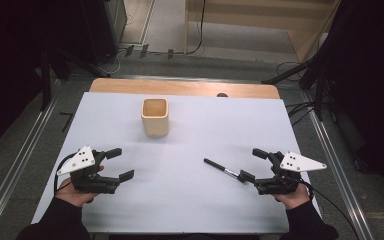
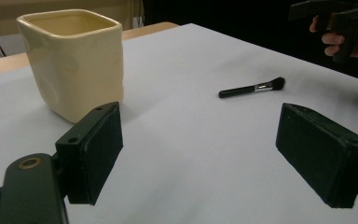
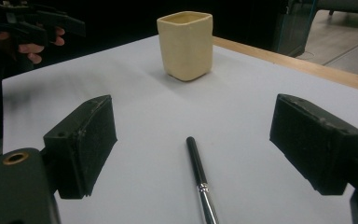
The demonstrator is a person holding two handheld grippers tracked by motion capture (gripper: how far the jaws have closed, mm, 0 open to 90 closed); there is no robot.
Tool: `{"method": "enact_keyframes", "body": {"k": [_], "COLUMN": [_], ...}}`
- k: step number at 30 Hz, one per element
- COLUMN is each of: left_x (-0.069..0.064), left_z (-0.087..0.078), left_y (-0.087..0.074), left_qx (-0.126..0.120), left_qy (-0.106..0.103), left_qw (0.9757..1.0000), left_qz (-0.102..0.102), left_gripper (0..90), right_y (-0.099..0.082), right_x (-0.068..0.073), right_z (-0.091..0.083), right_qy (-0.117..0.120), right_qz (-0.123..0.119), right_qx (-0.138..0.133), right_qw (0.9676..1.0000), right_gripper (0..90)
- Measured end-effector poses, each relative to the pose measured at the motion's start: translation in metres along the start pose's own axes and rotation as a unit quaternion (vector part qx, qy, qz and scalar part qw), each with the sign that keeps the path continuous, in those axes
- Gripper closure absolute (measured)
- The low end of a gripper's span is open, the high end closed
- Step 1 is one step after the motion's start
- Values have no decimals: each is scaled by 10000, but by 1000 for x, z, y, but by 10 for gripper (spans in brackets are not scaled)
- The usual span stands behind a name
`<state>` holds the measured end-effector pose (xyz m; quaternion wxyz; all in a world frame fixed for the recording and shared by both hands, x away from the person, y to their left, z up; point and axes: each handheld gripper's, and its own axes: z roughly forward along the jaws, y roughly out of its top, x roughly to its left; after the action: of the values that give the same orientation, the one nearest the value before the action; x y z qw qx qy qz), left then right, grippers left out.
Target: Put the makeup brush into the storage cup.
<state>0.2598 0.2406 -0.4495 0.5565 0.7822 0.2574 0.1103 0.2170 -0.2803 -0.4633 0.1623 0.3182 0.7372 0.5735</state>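
Note:
A cream square cup (image 1: 155, 117) stands upright on the far middle of the white table (image 1: 180, 205). A black makeup brush (image 1: 222, 169) lies flat at the right, its head end by the lower jaw of my right gripper (image 1: 253, 164). That gripper (image 3: 196, 140) is open, and the brush handle (image 3: 198, 172) runs along the table between its jaws, untouched. The cup (image 3: 186, 44) stands beyond it. My left gripper (image 1: 120, 163) is open and holds nothing, at the near left. Its view shows the gripper (image 2: 200, 154) wide open, the cup (image 2: 74, 60) close at left and the brush (image 2: 251, 87) farther off.
A wooden strip (image 1: 180, 88) edges the table's far side. Beyond it are floor cables (image 1: 130, 50) and a wooden cabinet (image 1: 260, 20). Metal rails (image 1: 25, 150) run along both sides. Each gripper view shows the other hand-held gripper (image 2: 335, 18) (image 3: 28, 23) in a top corner.

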Motion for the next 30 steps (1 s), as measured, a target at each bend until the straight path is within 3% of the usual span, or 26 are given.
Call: {"method": "enact_keyframes", "body": {"k": [10, 14, 18, 30], "left_x": [1, 0, 0, 0], "left_z": [-1, 0, 1, 1], "left_y": [0, 0, 0, 0], "left_qx": [27, 17, 8, 35], "left_qy": [8, -1, -9, -16], "left_qw": [10000, 10000, 10000, 10000], "left_qz": [19, 9, 36, 32], "left_gripper": [153, 153, 153, 153], "right_y": [6, 7, 9, 15], "right_x": [-4, -3, -2, -2], "right_z": [-12, -13, -6, 14], "right_qy": [-147, -190, -254, -153], "right_qz": [90, 76, 54, -83], "right_qx": [-330, -222, 65, 128], "right_qw": [9993, 9995, 9996, 9998], "right_gripper": [156, 156, 166, 166]}}
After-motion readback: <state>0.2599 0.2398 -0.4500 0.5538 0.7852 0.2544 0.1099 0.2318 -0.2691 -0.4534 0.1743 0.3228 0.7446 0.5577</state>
